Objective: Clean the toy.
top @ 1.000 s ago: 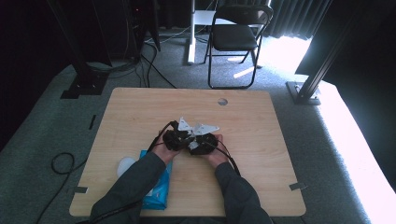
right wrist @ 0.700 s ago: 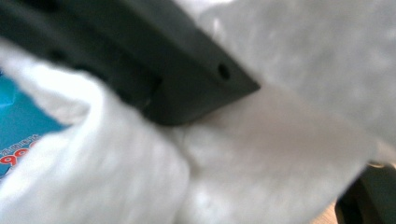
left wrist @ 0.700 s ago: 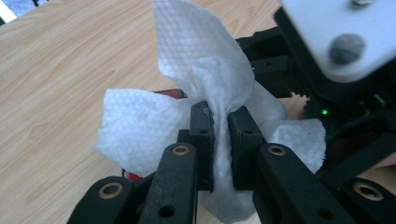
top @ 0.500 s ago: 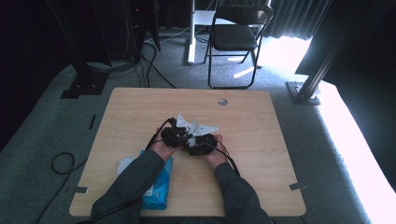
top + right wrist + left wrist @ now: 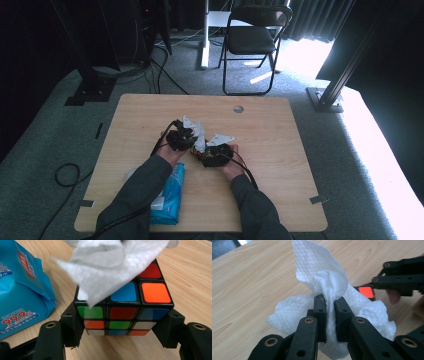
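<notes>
Left gripper [image 5: 329, 307] pinches wipe [image 5: 322, 280] over cube [image 5: 125, 307] clamped by right gripper [image 5: 122, 330].

Both forearms come in from the near edge of the worktop [image 5: 280, 125] and converge toward its middle, hands side by side and close together. The left gripper [image 5: 179, 138] sits slightly farther from the near edge than the right gripper [image 5: 216, 154]. The left's fingers [image 5: 320, 312] stand nearly together, pinching a white wipe [image 5: 324, 282]. The right's fingers [image 5: 71, 325] stand wide, clamped on opposite sides of a puzzle cube [image 5: 122, 312].
</notes>
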`<state>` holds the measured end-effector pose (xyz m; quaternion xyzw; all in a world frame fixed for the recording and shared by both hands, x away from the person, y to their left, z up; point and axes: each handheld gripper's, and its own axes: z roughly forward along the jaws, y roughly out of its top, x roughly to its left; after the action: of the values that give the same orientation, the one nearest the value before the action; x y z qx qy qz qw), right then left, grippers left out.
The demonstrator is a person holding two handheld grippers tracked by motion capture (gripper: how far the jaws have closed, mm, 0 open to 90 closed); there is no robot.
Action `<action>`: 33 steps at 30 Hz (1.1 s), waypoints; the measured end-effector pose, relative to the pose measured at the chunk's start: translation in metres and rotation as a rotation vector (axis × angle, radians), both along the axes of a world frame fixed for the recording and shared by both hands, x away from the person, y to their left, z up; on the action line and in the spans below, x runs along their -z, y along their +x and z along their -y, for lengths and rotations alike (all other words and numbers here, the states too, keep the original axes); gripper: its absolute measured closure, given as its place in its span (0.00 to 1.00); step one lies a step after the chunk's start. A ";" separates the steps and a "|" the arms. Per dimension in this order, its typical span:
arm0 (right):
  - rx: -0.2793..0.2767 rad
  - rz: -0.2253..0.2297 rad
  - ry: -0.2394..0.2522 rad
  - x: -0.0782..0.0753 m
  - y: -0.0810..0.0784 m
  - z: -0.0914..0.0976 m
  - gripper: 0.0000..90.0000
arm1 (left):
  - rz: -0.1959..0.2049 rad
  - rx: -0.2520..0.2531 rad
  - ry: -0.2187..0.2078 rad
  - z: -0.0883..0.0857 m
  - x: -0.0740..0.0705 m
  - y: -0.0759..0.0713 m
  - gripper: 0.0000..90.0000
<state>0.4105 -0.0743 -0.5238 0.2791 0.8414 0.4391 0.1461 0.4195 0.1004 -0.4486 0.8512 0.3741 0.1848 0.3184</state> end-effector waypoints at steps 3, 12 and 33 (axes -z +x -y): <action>-0.007 0.002 -0.002 0.000 -0.001 -0.001 0.38 | 0.001 -0.011 -0.003 0.000 0.000 0.002 0.92; -0.028 0.006 -0.012 0.000 -0.004 -0.005 0.38 | 0.001 -0.005 -0.001 0.006 0.001 0.005 0.92; -0.013 0.001 -0.015 0.001 -0.003 0.001 0.38 | -0.024 0.097 -0.089 0.012 -0.002 -0.008 0.92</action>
<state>0.4076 -0.0756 -0.5246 0.2722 0.8464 0.4338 0.1459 0.4119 0.0889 -0.4471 0.8555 0.3439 0.1423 0.3601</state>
